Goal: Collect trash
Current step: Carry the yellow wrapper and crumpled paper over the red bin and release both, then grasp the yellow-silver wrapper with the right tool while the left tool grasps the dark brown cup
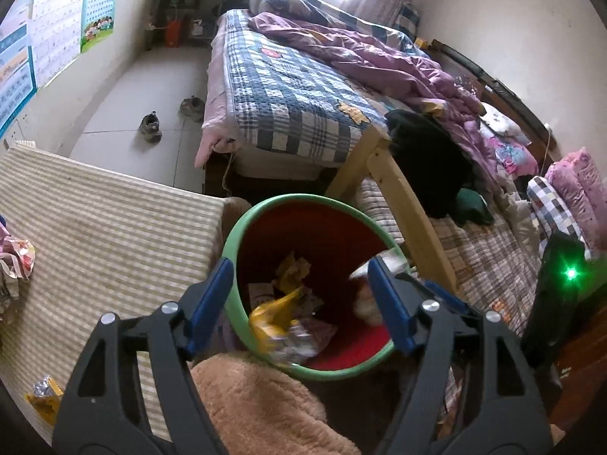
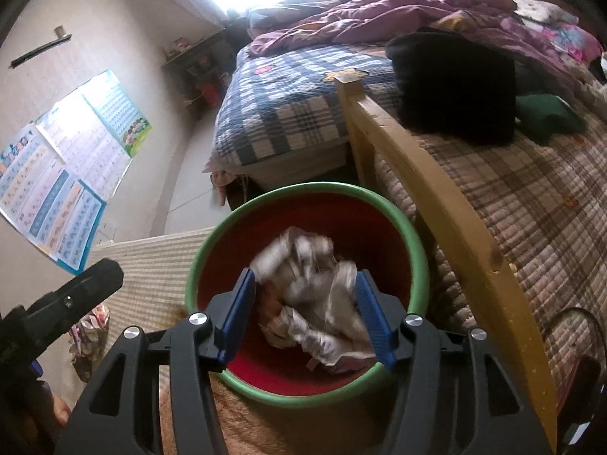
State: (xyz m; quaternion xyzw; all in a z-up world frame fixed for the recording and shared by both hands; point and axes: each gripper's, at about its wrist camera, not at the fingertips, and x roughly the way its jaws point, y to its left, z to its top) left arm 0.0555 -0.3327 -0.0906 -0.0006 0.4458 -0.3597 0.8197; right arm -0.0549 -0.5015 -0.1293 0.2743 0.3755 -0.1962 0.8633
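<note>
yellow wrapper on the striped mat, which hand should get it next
Left, probably. The yellow wrapper lies on the striped mat, left of the left gripper. The right gripper hangs over the bin, farther off.

Bin (image 1: pixel 265 204): round, green rim, red interior, upright, lower centre of both views. Contents: crumpled yellow paper (image 1: pixel 292 269) and assorted wrappers on the bottom. Yellow wrapper (image 1: pixel 275 316): blurred, above the near rim in the left wrist view. Silver-white crumpled wrapper (image 2: pixel 315 295): blurred, over the bin mouth in the right wrist view, between the blue pads; contact cannot be determined. Remaining trash: yellow-silver wrapper (image 1: pixel 43 398) on the striped cover at lower left; patterned crumpled wrapper (image 1: pixel 15 261) at left edge.
</note>
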